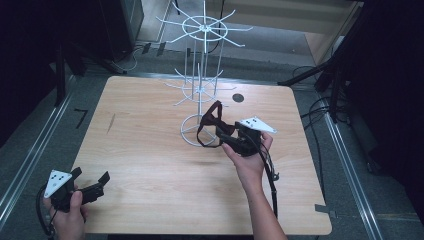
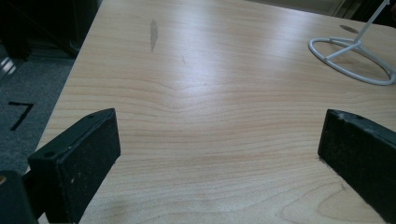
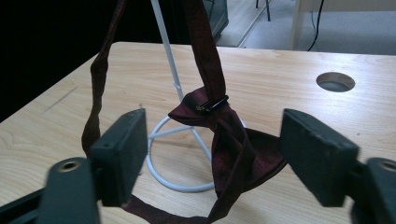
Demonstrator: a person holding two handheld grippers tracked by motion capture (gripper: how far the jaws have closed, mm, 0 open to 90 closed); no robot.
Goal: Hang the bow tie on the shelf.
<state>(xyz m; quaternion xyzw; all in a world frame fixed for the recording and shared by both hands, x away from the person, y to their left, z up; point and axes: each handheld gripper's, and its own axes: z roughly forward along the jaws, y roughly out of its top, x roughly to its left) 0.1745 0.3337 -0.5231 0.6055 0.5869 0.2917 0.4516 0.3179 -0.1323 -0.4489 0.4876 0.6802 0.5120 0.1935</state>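
- Your left gripper (image 1: 92,181) sits at the near left corner of the wooden table (image 1: 150,165), held low in your left hand (image 1: 70,212), with its grey three-cornered plate (image 1: 56,182) on top.
- In the left gripper view its jaws stand wide apart with bare wood between them; they hold nothing.
- Your right gripper (image 1: 226,133) is raised over the middle of the table, right of centre, in your right hand (image 1: 250,162); its cable (image 1: 271,175) trails down along your forearm toward the near edge.
- In the right gripper view its jaws are spread wide, one on each side of the dark red bow tie (image 3: 233,140), and neither pad touches the cloth there.
- The bow tie (image 1: 214,116) hangs just in front of your right gripper, beside the lower part of the white wire rack (image 1: 202,75). Its strap (image 3: 205,42) rises out of the top of the right gripper view, so you cannot tell from there what it hangs on.
- A small black clasp (image 3: 212,103) sits on the strap just above the bow, and a second run of strap (image 3: 95,88) loops down on the left behind the left jaw.
- The rack stands at the far middle of the table on a round ring base (image 1: 196,131), with spoked tiers of arms up its post.
- A round hole (image 1: 238,98) is cut in the tabletop to the right of the rack.
- A black "7" mark (image 1: 80,117) lies on the grey floor left of the table.
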